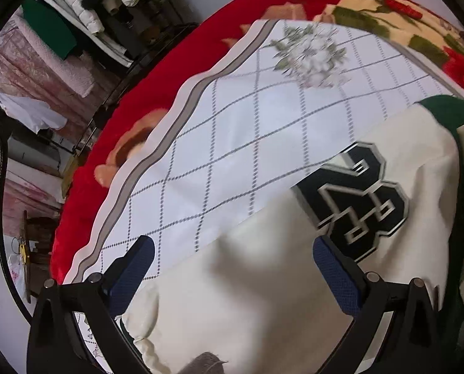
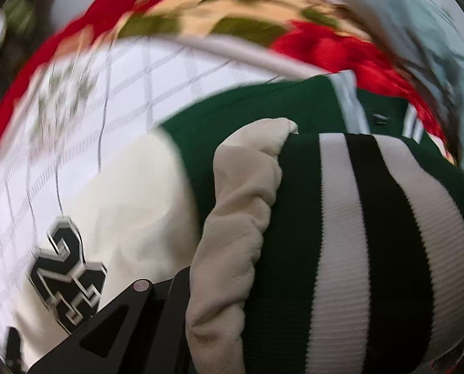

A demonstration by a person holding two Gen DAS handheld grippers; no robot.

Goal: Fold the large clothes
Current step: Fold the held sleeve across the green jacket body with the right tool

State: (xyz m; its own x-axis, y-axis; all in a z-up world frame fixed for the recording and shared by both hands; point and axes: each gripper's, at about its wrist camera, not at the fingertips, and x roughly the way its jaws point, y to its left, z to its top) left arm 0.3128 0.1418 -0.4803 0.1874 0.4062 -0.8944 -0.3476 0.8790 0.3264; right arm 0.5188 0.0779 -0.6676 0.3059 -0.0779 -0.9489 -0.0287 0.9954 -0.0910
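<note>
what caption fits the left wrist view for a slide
Left gripper open above a cream varsity jacket with its dark number patch, spread on a checked sheet.

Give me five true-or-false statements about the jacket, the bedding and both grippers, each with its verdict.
1. The left gripper has its fingers spread apart with nothing between them. True.
2. The number patch on the cream jacket is red. False: it is dark with a pale outline.
3. The jacket lies on a white sheet with a grey diamond grid. True.
4. The blanket under the sheet is plain blue. False: it is red with a floral print.
5. In the right wrist view, the striped ribbed cuff fills the space right in front of the camera. True; the right gripper's fingers are hidden there.
</note>
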